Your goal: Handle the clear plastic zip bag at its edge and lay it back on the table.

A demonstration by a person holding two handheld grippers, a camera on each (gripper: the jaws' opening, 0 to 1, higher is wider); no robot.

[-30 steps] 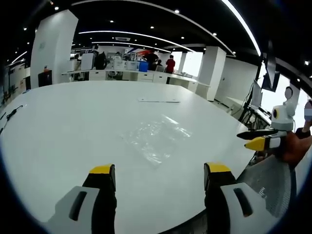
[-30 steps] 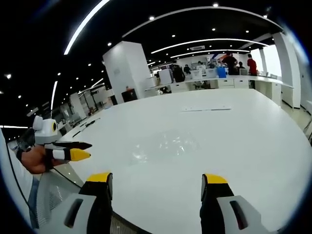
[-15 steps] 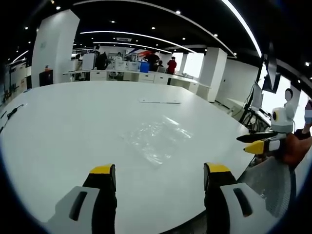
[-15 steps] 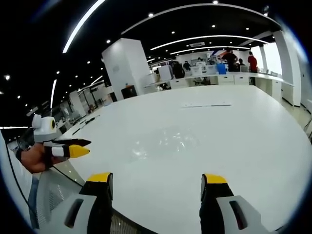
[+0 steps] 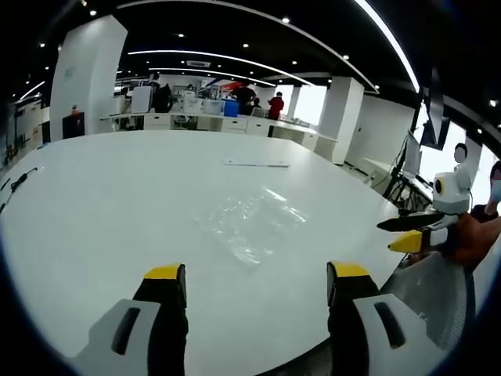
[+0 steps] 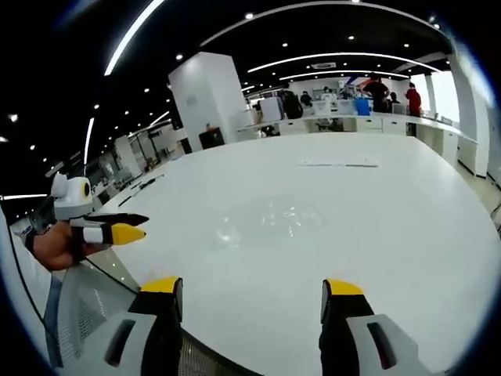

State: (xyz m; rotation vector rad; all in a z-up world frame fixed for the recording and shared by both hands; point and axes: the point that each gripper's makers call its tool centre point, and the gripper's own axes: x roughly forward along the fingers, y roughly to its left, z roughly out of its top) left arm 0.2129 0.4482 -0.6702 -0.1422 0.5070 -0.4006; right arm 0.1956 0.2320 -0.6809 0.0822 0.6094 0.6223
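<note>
I held my left gripper (image 5: 253, 274) and right gripper (image 6: 250, 286) back at the near rim, jaws apart and empty — the crinkled clear plastic zip bag (image 5: 252, 219) lay flat mid-way across the broad white table (image 5: 94, 196), edges free for a pinch

No writing, label, brand or number can be made out anywhere from where I stand. The flat strip (image 5: 256, 163) lying on the worktop (image 5: 94, 196), well ahead of the hand-held gripper's jaws, shows no legible print, and the screens and boxes on the far desks (image 5: 196, 104) are too small and blurred to read.
</note>
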